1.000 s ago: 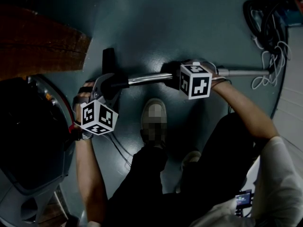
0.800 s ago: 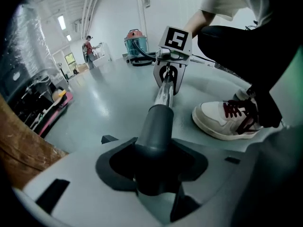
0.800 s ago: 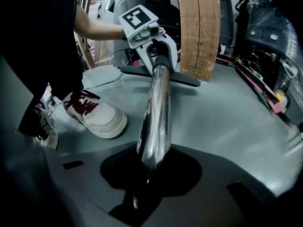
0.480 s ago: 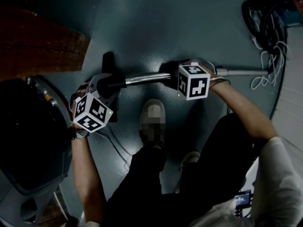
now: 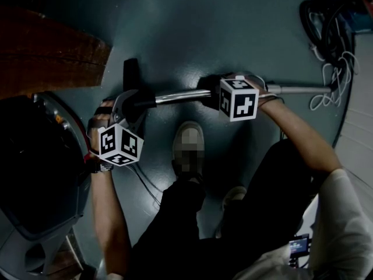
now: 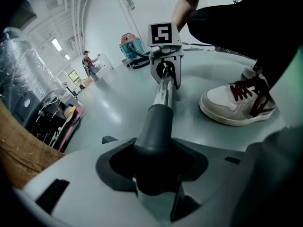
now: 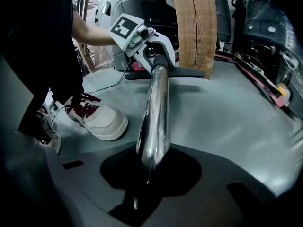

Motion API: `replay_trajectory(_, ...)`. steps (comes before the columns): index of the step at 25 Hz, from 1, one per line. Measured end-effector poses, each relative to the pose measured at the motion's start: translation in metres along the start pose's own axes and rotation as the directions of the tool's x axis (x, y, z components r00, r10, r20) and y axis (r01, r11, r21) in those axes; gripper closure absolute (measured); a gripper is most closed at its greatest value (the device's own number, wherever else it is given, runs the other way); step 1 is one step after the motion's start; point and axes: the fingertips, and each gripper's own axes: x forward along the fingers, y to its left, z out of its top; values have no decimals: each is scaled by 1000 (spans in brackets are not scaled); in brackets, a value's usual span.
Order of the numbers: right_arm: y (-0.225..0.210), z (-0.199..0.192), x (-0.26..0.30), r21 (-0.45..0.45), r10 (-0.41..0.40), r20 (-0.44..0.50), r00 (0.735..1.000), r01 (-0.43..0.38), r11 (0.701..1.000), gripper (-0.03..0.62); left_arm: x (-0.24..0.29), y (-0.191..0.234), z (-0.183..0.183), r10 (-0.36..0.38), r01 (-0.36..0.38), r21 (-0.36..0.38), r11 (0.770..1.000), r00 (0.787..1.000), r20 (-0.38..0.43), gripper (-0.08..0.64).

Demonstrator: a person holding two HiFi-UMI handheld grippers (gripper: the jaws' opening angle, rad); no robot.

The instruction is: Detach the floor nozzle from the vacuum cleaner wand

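Nearly underfoot, plants a pale shoe (image 5: pixel 189 143) on the teal floor (image 5: pixel 192 34), just beside the work. Holds the chrome wand (image 5: pixel 175 96) low over that floor, clamped mid-tube in the right gripper (image 5: pixel 208 92). Closes the left gripper (image 5: pixel 137 105) at a wider set around the dark neck (image 6: pixel 158 122) at the tube's end, seemingly the socket of the floor nozzle (image 5: pixel 133 74). Leaves the nozzle head lying flat on the floor beyond the left gripper, in front of a wooden board (image 7: pixel 194 27).

Probably calls for a straight pull apart along the tube, perhaps with a slight twist. Looks like a friction fit, though cannot rule out a latch on the neck. Expect stiffness from both parts: rigid metal, rigid plastic, nothing fragile, light enough to lift. Beware the polished chrome, likely slippery under the pads, so grip it firmly and close to the joint. Take the plastic neck rather than the flat head, for better purchase.

Farther off, shows tangled cables (image 5: pixel 333 69) and a canister vacuum (image 6: pixel 131 46) across the room.
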Motion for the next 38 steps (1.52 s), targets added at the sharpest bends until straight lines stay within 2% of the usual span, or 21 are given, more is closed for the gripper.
replay_trajectory(2,1,1,1,-5,5,0,1000,-5,1000,483,0,-2,-2,0,0,-9,1000,1000,1,375)
replay_trajectory(5,3,2,2,-19,12,-4,1000,-13,1000,483,1,-9,-3,-72,73,-66,995,997,6,375)
replay_trajectory(8,3,3,0,-38,4,-12,1000,-4,999,482,1,-12,-5,-177,181,-162,970,984,39,376)
replay_trajectory(11,3,3,-2,-52,-3,-20,1000,2,999,479,0,-13,-4,-222,232,-208,950,973,68,376)
replay_trajectory(14,1,3,-3,-48,-8,-16,1000,7,999,479,0,-11,-2,-206,218,-204,954,975,80,375)
replay_trajectory(19,3,-1,0,-29,14,-9,1000,-14,999,480,3,-9,-2,-71,74,-102,992,997,41,376)
replay_trajectory(23,3,-3,0,-20,19,-8,1000,-19,1000,480,5,-8,-1,-11,13,-56,998,1000,29,376)
replay_trajectory(25,4,-4,1,-20,23,-8,1000,-23,1000,480,6,-11,-2,-36,39,-82,996,999,37,375)
replay_trajectory(26,5,-5,1,-23,27,-10,1000,-27,999,480,7,-14,-2,-72,77,-115,990,996,44,376)
replay_trajectory(28,8,-8,1,-33,34,-14,999,-34,999,479,8,-21,-1,-160,168,-178,970,985,60,375)
replay_trajectory(30,9,-9,0,-38,32,-14,999,-33,999,477,8,-23,1,-211,220,-202,954,975,67,374)
replay_trajectory(34,7,-7,-4,-54,16,-16,1000,-16,998,477,5,-19,2,-235,248,-214,945,969,81,376)
replay_trajectory(38,10,-11,-8,-119,-10,-45,999,5,993,468,4,-21,9,-232,257,-242,936,964,128,375)
